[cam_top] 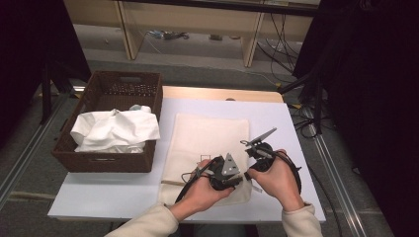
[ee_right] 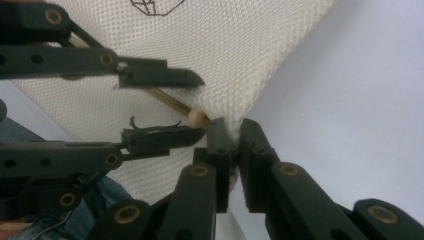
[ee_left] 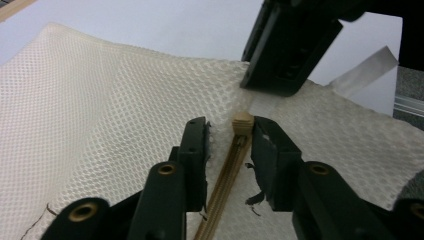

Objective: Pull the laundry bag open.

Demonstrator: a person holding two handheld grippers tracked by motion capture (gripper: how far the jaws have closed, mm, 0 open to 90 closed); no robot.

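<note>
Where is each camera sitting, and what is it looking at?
High view: above the person's side, facing forward and down on the table; forearms and both hands show.
Left gripper view: rides the left claw, looking along its jaws at the mesh bag zipper.
Right gripper view: rides the right claw, pinching the bag's corner.
Shared: both gripper views show the bag and the other claw.

Bag (cam_top: pixel 202 138): cream mesh cloth, open honeycomb weave, matt, soft. Zip (ee_left: pixel 227 175) on it: tan, ribbed teeth, pull (ee_left: pixel 243 122) a dull beige plastic by the look. Tape tab (ee_left: pixel 362 70): whitish, flat woven, faint sheen. Left gripper (ee_left: pixel 230 137) and right gripper (ee_right: pixel 232 137): black matt plastic jaws, brass-coloured rivets; grey metal plate (cam_top: pixel 229 165) on top. Table (cam_top: pixel 276 118): smooth, pale, matt. Basket (cam_top: pixel 106 163): dark brown woven wicker, rough. Cloth (cam_top: pixel 116 131) inside: white, crumpled.
</note>
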